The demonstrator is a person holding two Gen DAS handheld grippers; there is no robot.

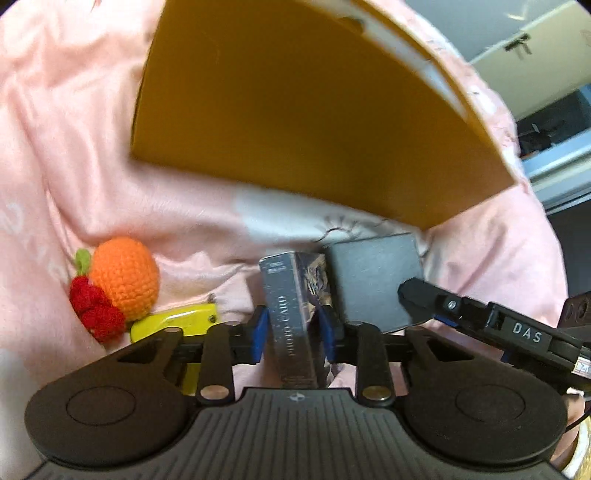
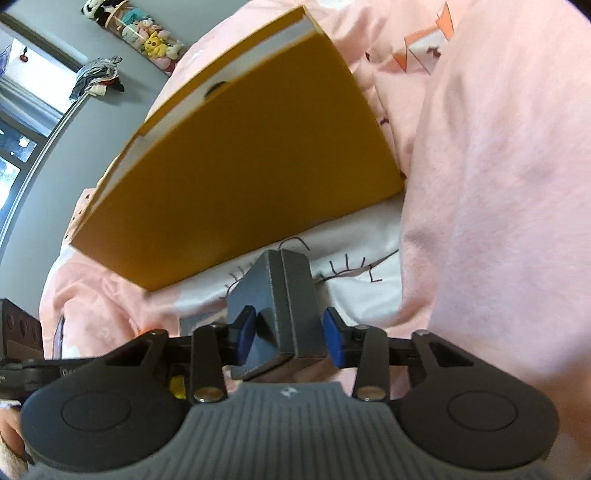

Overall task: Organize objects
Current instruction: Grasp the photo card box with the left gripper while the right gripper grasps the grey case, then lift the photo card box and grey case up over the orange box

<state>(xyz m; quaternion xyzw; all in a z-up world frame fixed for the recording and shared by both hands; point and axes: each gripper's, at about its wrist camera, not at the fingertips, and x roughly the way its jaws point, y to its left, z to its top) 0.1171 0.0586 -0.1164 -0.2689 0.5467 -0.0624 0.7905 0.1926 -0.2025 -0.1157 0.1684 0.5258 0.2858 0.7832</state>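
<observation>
Surface: pink blanket (image 1: 74, 155), rumpled, with a white patch bearing a drawn eyelash motif; a fox-like print sits at 1 o'clock in the right wrist view.
Room: grey wall (image 2: 55, 29); window at 9 o'clock; row of plush toys (image 2: 147, 29) hung at 11 o'clock; white cabinet at 2 o'clock in the left wrist view.
Count, boxes: one orange box (image 1: 295, 110), large, lying at 12 o'clock beyond both grippers; one small grey box (image 2: 291, 306); one photo card box (image 1: 295, 317).
Count, other: one crocheted orange (image 1: 125, 277) with red crocheted berries (image 1: 96, 306) touching it, at 9 o'clock; one yellow object (image 1: 177, 321) just beside them, type unclear, partly hidden by the gripper.
Writing: "PHOTO CARD" on the card box spine; "DAS" on the right gripper's finger, seen from the left wrist.
Left gripper (image 1: 293, 325): fingers narrowly parted, blue pads pressing both faces of the upright photo card box.
Right gripper (image 2: 290, 332): fingers partly parted around the small grey box; left pad touches it, right pad contact appears made but is not certain.
Task item position: grey box and card box stand side by side, just in front of the orange box.
</observation>
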